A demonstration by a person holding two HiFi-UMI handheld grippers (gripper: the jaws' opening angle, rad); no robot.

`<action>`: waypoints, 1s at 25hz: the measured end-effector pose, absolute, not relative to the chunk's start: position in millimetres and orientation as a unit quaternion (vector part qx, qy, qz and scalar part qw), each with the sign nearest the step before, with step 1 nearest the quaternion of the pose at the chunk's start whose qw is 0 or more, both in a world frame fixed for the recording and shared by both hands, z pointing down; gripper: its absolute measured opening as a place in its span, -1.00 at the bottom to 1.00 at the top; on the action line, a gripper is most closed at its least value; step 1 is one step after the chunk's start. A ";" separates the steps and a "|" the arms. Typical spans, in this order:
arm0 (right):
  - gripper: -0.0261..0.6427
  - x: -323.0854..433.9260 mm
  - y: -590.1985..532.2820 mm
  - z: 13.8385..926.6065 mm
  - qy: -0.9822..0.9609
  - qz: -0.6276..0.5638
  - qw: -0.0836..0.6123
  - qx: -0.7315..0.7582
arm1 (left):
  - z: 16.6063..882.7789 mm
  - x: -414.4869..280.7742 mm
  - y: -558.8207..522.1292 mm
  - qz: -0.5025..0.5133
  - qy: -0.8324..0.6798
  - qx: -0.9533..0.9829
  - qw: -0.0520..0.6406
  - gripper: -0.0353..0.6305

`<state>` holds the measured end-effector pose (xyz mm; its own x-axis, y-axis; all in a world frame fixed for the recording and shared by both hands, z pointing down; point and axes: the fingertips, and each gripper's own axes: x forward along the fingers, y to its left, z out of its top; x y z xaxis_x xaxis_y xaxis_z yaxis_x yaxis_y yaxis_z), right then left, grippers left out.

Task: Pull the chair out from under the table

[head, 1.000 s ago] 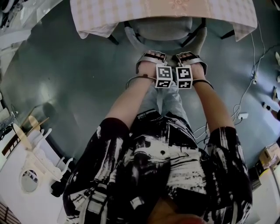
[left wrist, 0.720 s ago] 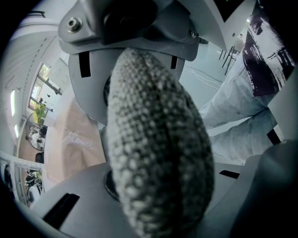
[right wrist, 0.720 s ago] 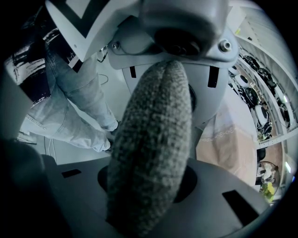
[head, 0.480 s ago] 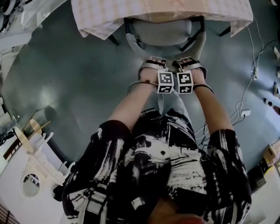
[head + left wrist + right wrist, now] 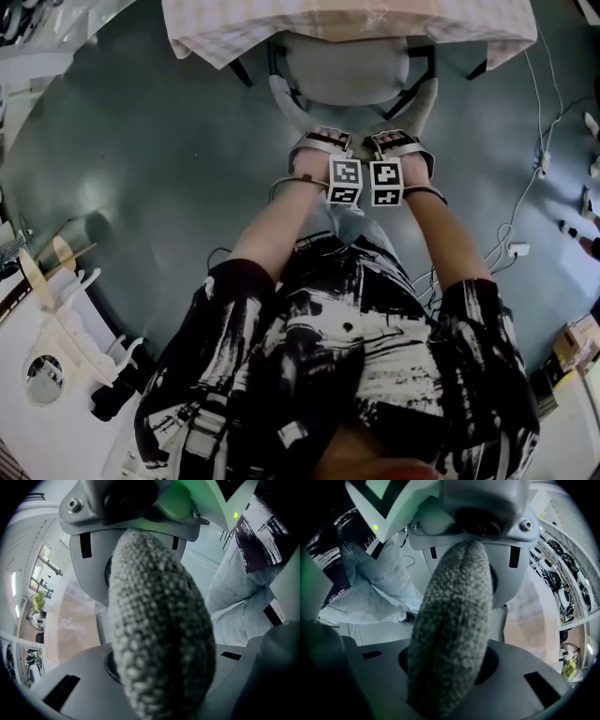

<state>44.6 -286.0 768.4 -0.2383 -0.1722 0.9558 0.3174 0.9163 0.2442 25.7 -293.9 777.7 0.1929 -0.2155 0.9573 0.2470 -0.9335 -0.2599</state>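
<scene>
The left gripper (image 5: 323,139) and right gripper (image 5: 398,139) sit side by side, both pointing steeply down. The jaws of each are clenched on the top edge of the grey fabric backrest (image 5: 159,634), which fills the gap between them in both gripper views. Beyond the jaws, the chair (image 5: 347,70) has its seat partly under the counter, whose checked tablecloth (image 5: 234,28) overhangs it. The chair stands on a grey floor (image 5: 159,159).

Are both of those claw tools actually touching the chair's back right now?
Touching. In each gripper view the woven chair back fills the gap, pressed between the jaws of the left gripper and right gripper.
</scene>
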 end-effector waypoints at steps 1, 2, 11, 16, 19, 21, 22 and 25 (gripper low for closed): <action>-0.62 47.8 -279.3 769.2 -0.762 -0.200 0.615 -0.049 | 778.6 28.8 -287.0 -0.636 -0.010 -0.751 0.180 -0.62; -0.62 51.4 -272.4 770.4 -0.762 -0.200 0.614 -0.050 | 779.8 32.4 -280.0 -0.636 -0.009 -0.751 0.179 -0.62; -0.62 70.4 -219.6 769.1 -0.762 -0.204 0.611 -0.067 | 779.3 50.7 -226.3 -0.640 0.000 -0.752 0.160 -0.62; -0.61 73.1 -194.3 768.0 -0.761 -0.209 0.609 -0.075 | 778.7 52.6 -200.2 -0.643 0.005 -0.751 0.152 -0.62; -0.61 72.6 -177.1 768.9 -0.761 -0.209 0.609 -0.075 | 779.4 51.9 -183.2 -0.643 0.005 -0.751 0.152 -0.62; -0.61 71.5 -168.7 770.1 -0.761 -0.209 0.610 -0.074 | 780.4 50.4 -174.8 -0.643 0.005 -0.750 0.153 -0.62; -0.61 71.0 -164.8 770.7 -0.760 -0.209 0.611 -0.074 | 781.1 49.9 -170.8 -0.643 0.005 -0.750 0.154 -0.62; -0.61 70.6 -150.7 772.6 -0.761 -0.207 0.611 -0.071 | 783.2 50.2 -157.4 -0.641 0.003 -0.751 0.159 -0.62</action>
